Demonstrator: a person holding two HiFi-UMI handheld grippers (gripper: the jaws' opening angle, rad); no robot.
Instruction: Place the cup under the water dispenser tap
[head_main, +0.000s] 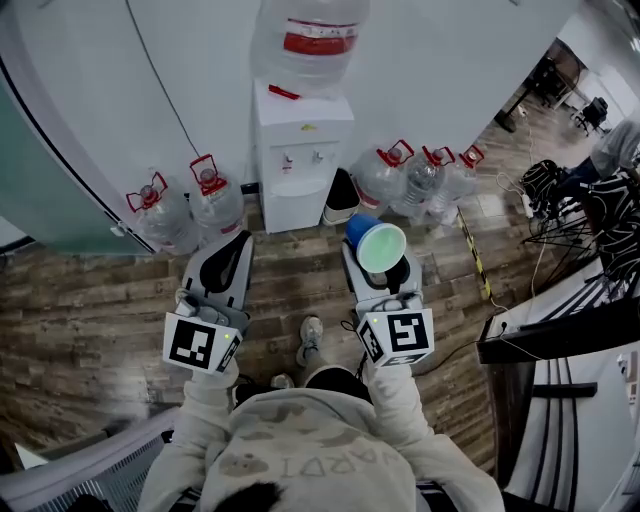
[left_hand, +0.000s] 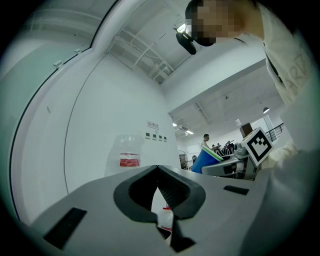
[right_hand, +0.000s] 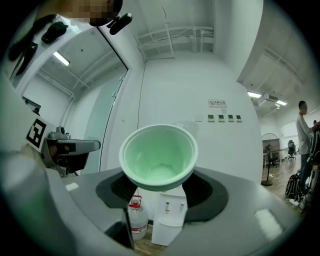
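Head view: right gripper pinches cup, facing dispenser at twelve o'clock, ready for placing; left gripper pressed together, empty.

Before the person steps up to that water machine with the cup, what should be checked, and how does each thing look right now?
1. Grip on the cup: ok; the right tool has its jaws closed on it.
2. Cup upright: not ok; its mouth tips back toward the person.
3. Cup empty: ok; nothing shows inside.
4. Cup under a tap: not ok; the water dispenser stands ahead, apart from the cup.
5. Way ahead: ok; the jugs stand to either side of the dispenser, not in front of it.
6. Left tool: ok; shut, holding nothing.
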